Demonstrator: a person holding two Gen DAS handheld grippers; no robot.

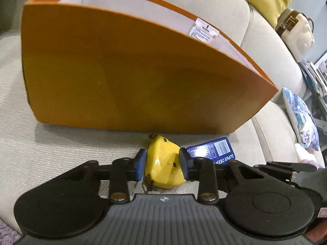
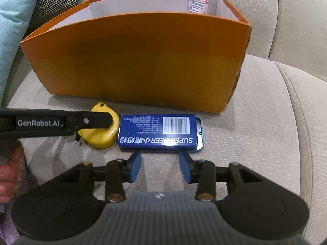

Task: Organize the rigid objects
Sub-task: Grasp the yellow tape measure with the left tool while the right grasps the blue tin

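One orange box (image 2: pixel 143 61) sits far on the sofa (image 2: pixel 265 132). Left gripper (image 1: pixel 162 164) clamps the one yellow tape measure (image 1: pixel 163 163). Right gripper (image 2: pixel 160 166) hangs part-open, empty, near one blue tin (image 2: pixel 157 131).

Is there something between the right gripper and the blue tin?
Nothing visible. The right gripper is open just before the blue tin, with only bare sofa cushion between them. The yellow tape measure lies beside the tin.

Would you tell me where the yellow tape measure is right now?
The yellow tape measure lies on the sofa cushion before the orange box, left of the blue tin, gripped by the left gripper.
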